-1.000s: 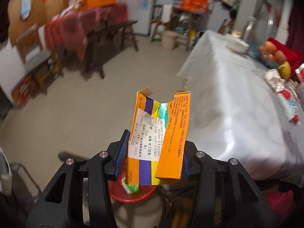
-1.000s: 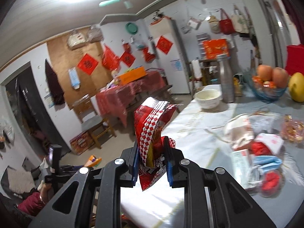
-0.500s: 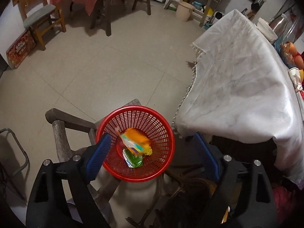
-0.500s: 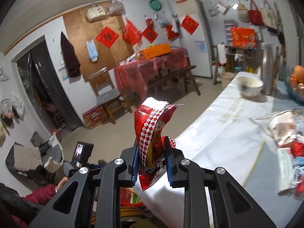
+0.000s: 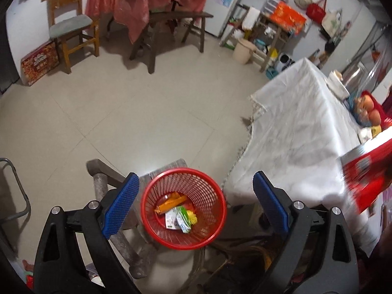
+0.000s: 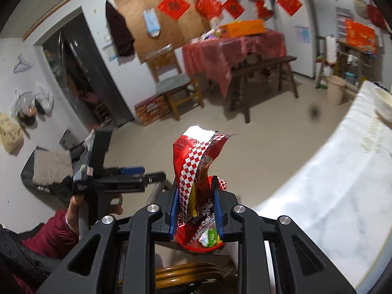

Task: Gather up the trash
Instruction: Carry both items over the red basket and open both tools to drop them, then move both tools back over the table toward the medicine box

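My left gripper hangs above the red mesh basket; its jaws are opening wide and hold nothing. The orange medicine box lies inside the basket among other wrappers. My right gripper is shut on a red-and-white checked snack wrapper, which stands up between the blue pads. That wrapper also shows blurred at the right edge of the left wrist view. In the right wrist view the left gripper sits to the left, held by a hand, and the basket peeks out below the wrapper.
The basket rests on a worn wooden chair. A table with a white cloth stands at the right, with fruit at its far end. Across the tiled floor are a chair, a bench and a bucket.
The left gripper let go of the orange box, which dropped into the basket, and its jaws spread wide. The right gripper swung left off the table with the wrapper.
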Motion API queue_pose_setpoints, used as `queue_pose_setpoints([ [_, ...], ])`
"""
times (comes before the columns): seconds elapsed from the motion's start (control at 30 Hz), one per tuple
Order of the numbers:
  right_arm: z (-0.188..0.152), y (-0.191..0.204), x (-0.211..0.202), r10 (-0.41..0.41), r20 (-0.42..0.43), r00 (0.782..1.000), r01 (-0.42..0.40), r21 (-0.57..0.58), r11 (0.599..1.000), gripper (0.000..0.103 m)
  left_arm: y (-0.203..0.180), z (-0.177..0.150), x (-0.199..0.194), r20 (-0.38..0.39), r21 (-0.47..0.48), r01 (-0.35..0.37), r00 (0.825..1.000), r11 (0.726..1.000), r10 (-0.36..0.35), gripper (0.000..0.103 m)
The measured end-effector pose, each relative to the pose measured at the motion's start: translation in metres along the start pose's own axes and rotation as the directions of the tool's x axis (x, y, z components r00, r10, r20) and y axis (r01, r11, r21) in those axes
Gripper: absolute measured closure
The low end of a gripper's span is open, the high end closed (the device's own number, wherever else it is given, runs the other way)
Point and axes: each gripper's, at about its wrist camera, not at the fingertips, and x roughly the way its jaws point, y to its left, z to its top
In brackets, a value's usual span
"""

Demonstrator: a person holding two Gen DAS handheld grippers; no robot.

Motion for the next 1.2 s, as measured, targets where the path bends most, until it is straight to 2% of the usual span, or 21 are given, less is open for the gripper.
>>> queue_pose_setpoints([
  [0.13, 0.003, 0.015, 0.038, 0.033, -0.082, 0.996, -0.035, -0.022, 0.999, 0.078, 0.002, 0.002, -0.002, -0.007, 0.029, -0.059, 0.998, 0.998, 0.059, 0.012],
  [0.23, 0.002, 0.025, 0.066, 0.041, -0.135, 0.99, -0.048, -0.047, 0.998, 0.077, 0.009, 0.006, -0.005, 0.004, 0.026, -0.141, 0.99, 0.99, 0.141, 0.012],
  [0.27, 0.002, 0.028, 0.077, 0.042, -0.153, 0.987, -0.051, -0.054, 0.997, 0.075, 0.01, 0.008, -0.009, 0.02, 0.026, -0.165, 0.986, 0.986, 0.164, 0.012],
  [0.33, 0.002, 0.03, 0.096, 0.045, -0.181, 0.982, -0.057, -0.062, 0.996, 0.064, 0.011, 0.011, -0.015, 0.045, 0.032, -0.191, 0.981, 0.981, 0.19, 0.012],
  [0.37, 0.002, 0.03, 0.104, 0.035, -0.188, 0.982, -0.048, -0.063, 0.997, 0.055, 0.012, 0.011, -0.018, 0.055, 0.033, -0.196, 0.979, 0.98, 0.195, 0.012],
  [0.43, 0.001, 0.03, 0.116, 0.021, -0.201, 0.979, -0.032, -0.055, 0.998, 0.053, 0.012, 0.012, -0.025, 0.075, 0.035, -0.201, 0.977, 0.979, 0.198, 0.012],
  [0.67, 0.003, 0.026, 0.102, 0.049, -0.168, 0.985, -0.055, -0.035, 0.998, 0.052, 0.002, 0.015, -0.033, 0.115, 0.054, -0.195, 0.975, 0.979, 0.188, 0.012],
  [0.83, 0.003, 0.029, 0.109, 0.069, -0.176, 0.982, -0.078, -0.041, 0.996, 0.052, -0.001, 0.017, -0.037, 0.13, 0.038, -0.183, 0.976, 0.982, 0.176, 0.01],
  [0.97, 0.005, 0.031, 0.108, 0.062, -0.171, 0.983, -0.07, -0.044, 0.997, 0.052, 0.005, 0.02, -0.045, 0.148, 0.011, -0.178, 0.973, 0.984, 0.174, 0.01],
  [1.2, 0.008, 0.01, 0.073, 0.022, -0.087, 0.996, -0.023, -0.013, 1.0, 0.051, 0.001, 0.02, -0.045, 0.144, 0.014, -0.175, 0.975, 0.984, 0.172, 0.01],
])
